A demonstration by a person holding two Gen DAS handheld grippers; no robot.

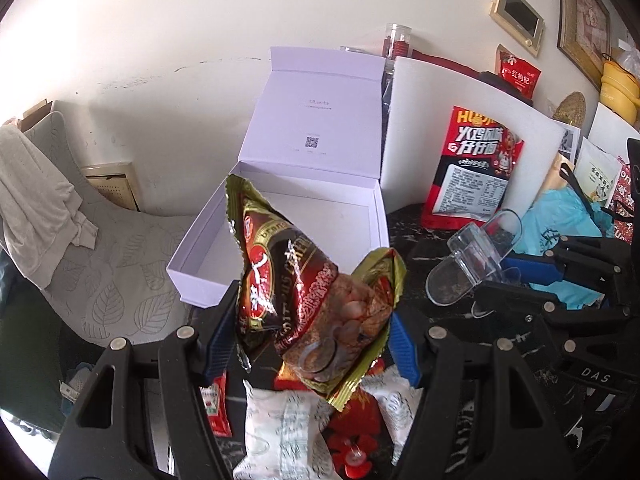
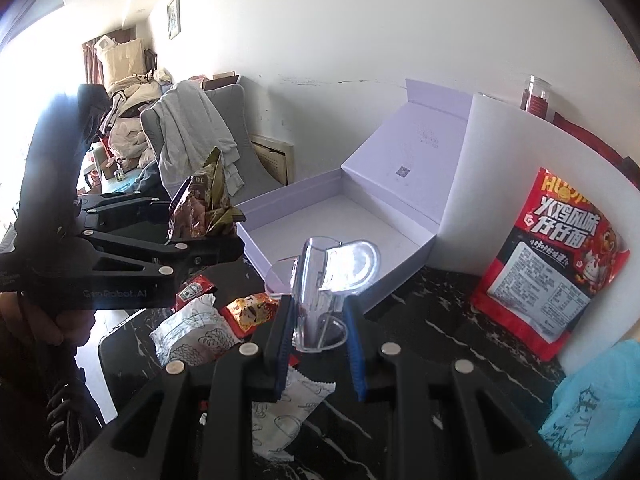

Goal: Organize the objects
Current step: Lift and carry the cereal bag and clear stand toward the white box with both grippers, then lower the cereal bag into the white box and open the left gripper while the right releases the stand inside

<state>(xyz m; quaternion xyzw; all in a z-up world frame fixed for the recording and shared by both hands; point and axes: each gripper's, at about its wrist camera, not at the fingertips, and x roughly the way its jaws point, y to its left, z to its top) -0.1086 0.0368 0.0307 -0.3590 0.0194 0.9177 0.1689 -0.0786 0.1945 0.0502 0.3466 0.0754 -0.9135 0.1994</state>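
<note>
1. Gripping a crinkled red, brown and gold snack packet, the left claw stands about half open, its blue pads pressing the packet from both sides.
2. The packet hangs in the air in front of an open white box, above the litter of small packets on the dark marbled worktop.
3. The right claw is pinched nearly closed on a clear plastic clip-like piece, which sticks up and forward from between its blue pads.
4. In the right wrist view that clear piece sits in front of the near corner of the white box; the box itself rests on the worktop with its lid folded back against the wall.
5. The inside of the box shows only its bare white floor.
6. A large red noodle bag leans upright against a white board just right of the box.
7. Below the claws lie a white patterned sachet, a small ketchup sachet and a red-and-yellow snack packet, close together near the worktop's left edge.
8. A light blue plastic bag lies at the worktop's right side.
9. Beyond the worktop stands a grey armchair with a pale cloth draped over its back.
</note>
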